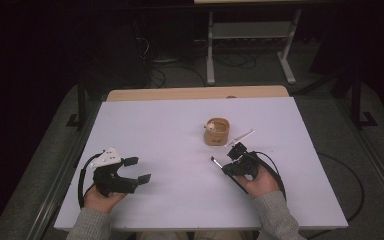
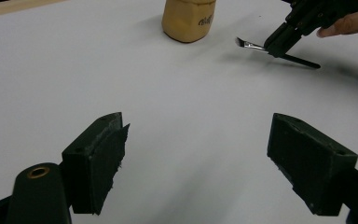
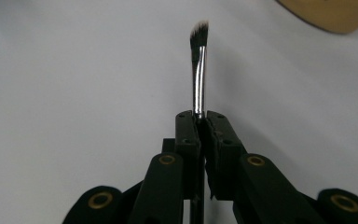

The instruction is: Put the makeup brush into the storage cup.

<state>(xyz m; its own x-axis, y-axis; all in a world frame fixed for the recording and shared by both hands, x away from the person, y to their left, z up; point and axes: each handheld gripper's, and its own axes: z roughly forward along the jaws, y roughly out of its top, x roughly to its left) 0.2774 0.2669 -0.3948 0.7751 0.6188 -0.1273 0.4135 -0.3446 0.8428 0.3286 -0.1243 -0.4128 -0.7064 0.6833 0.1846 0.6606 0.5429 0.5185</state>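
brush (image 3: 198,70): clamped in right gripper (image 1: 235,159), bristles pointing up-left, tan cup (image 1: 216,131) just beyond
left gripper (image 1: 137,170): wide, idle

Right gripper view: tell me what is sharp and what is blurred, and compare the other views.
Right gripper view: brush crisp, tan cup soft. Left gripper view: near jaws sharp, cup slightly soft. High view: white table evenly lit, surroundings dark.
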